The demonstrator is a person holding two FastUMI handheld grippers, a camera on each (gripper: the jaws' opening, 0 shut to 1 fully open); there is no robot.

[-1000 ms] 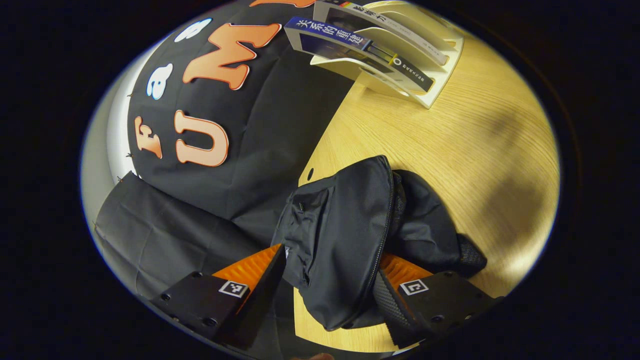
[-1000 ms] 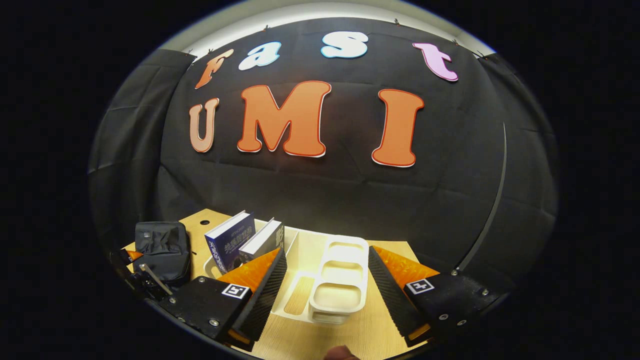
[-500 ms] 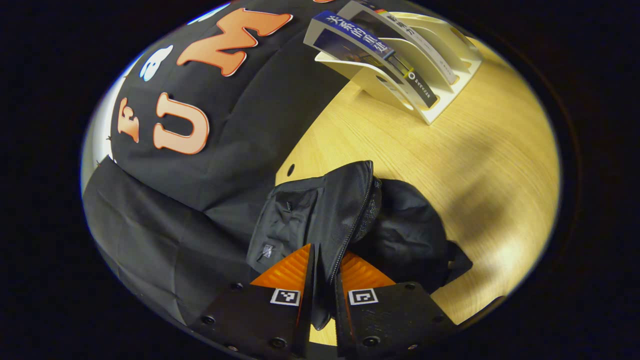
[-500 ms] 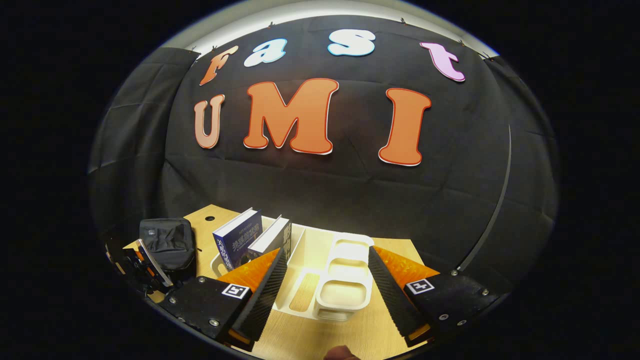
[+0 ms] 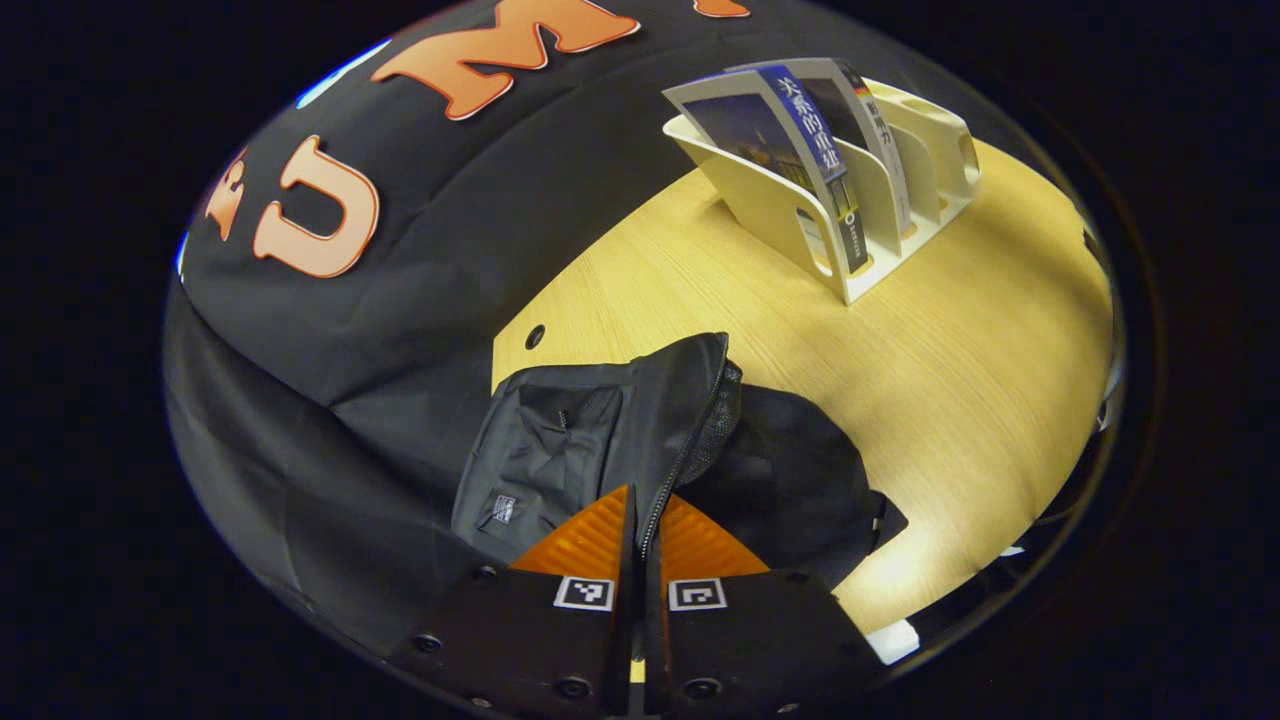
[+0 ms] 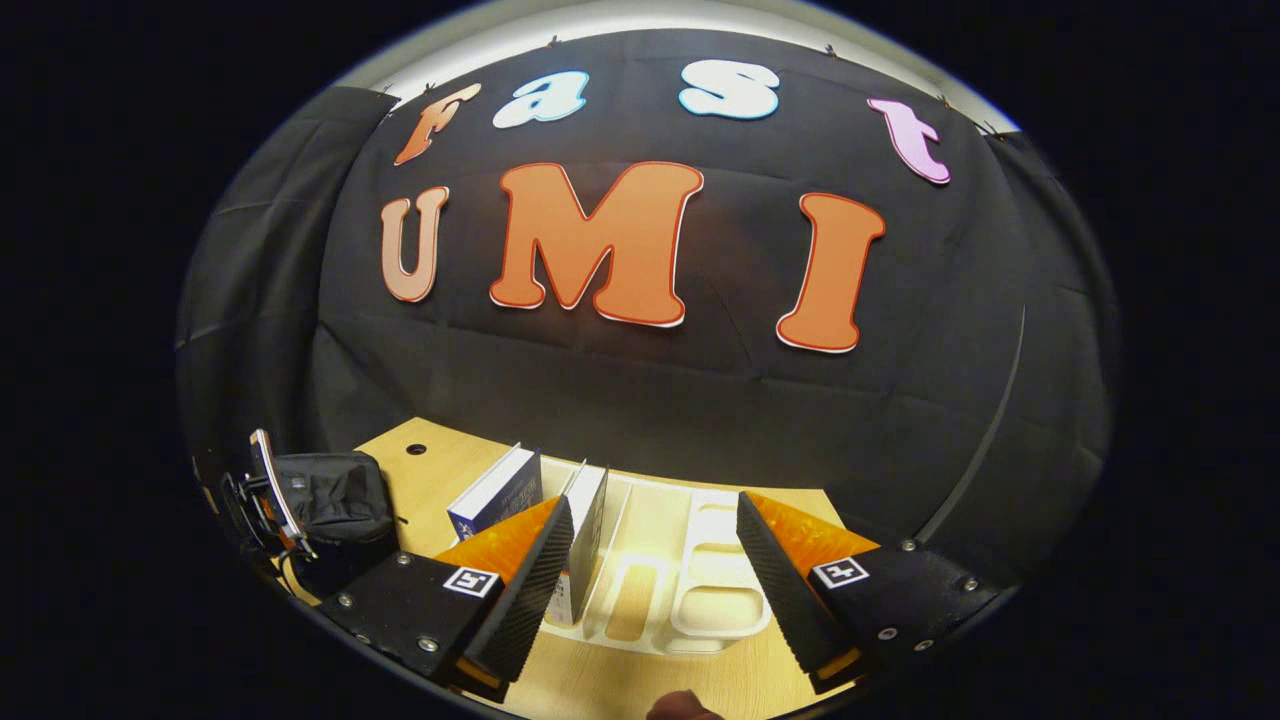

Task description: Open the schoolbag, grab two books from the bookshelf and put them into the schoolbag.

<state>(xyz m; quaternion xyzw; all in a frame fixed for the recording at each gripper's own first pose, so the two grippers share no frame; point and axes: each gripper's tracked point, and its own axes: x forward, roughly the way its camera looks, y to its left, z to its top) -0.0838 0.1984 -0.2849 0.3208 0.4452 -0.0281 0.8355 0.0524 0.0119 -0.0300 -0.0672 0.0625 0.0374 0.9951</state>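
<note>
Left gripper (image 5: 640, 520) pinched tight on the schoolbag (image 5: 600, 440) zipper seam, near-left of the table (image 5: 960, 380). Judgement: pull along the zip line, not upward, or the bag just lifts. Right gripper (image 6: 650, 560) spread wide, holding nothing, over the bookshelf (image 6: 700, 600) with both books (image 6: 500, 490). Open tabletop lies between bag and shelf; the table's near edge is just beside the bag

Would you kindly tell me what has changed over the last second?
The left gripper went from open around the schoolbag to shut on its zipper edge. The right gripper stayed open before the bookshelf, and both books stayed shelved.
</note>
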